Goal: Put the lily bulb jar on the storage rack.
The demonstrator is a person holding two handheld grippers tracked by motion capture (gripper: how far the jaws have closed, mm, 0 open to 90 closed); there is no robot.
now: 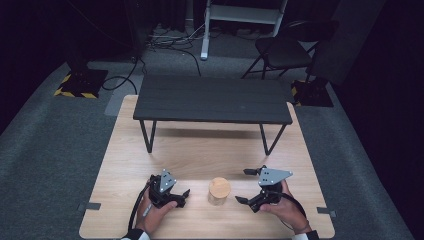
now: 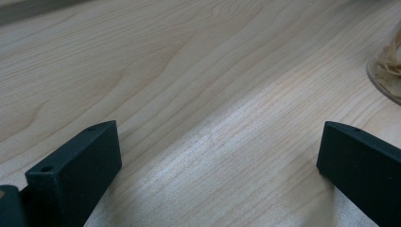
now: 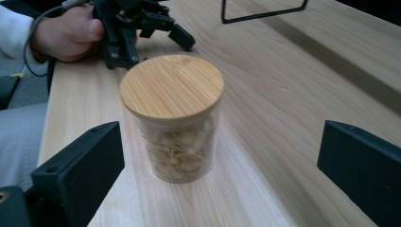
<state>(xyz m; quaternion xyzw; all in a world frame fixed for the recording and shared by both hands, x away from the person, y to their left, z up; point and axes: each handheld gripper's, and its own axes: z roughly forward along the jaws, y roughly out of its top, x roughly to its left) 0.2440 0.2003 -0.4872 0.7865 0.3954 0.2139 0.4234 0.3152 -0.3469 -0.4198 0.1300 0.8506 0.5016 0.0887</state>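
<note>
While the jar point(image 1: 219, 191) stands upright on the table point(image 1: 200, 145) in the high view, the left gripper point(image 1: 172, 192) and right gripper point(image 1: 248, 186) flank it, apart from it, the right spread wide. In the left gripper view, the jaws gape wide over bare wood; the jar's glass base is cut off at the right edge. In the right gripper view, wide jaws frame the jar and its bamboo lid point(image 3: 172, 86); an off-centre squeeze could tip it. Its pale contents are hard to identify.
</note>
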